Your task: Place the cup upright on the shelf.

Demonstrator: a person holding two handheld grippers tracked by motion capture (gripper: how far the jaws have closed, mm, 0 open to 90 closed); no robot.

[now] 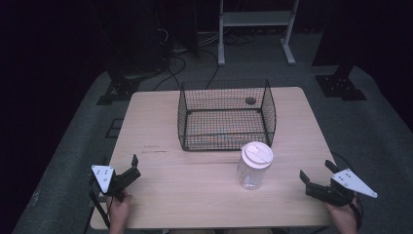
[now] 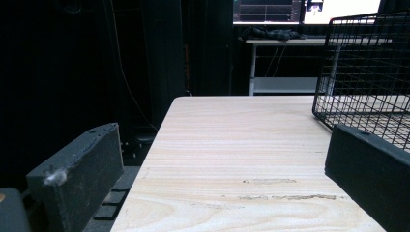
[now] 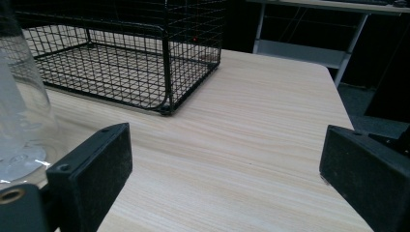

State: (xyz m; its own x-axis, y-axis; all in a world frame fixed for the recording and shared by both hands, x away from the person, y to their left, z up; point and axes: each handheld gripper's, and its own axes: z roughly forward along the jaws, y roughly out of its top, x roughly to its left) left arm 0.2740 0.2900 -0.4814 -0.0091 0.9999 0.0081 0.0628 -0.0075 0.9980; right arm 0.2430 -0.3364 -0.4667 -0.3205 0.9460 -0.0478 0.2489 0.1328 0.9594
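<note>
Clear white-lidded jar (image 1: 254, 166) between spread left hand-held gripper (image 1: 129, 168) and spread right hand-held gripper (image 1: 317, 172)

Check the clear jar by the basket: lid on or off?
On. The clear jar stands upright in front of the wire basket, its white lid seated on top.

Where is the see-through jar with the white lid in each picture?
High view: the jar stands upright in the lower middle, just in front of the wire basket.
Left gripper view: the jar is not in it; the basket is at the right.
Right gripper view: the jar is at the left edge.
Shared landmark: the basket.
</note>
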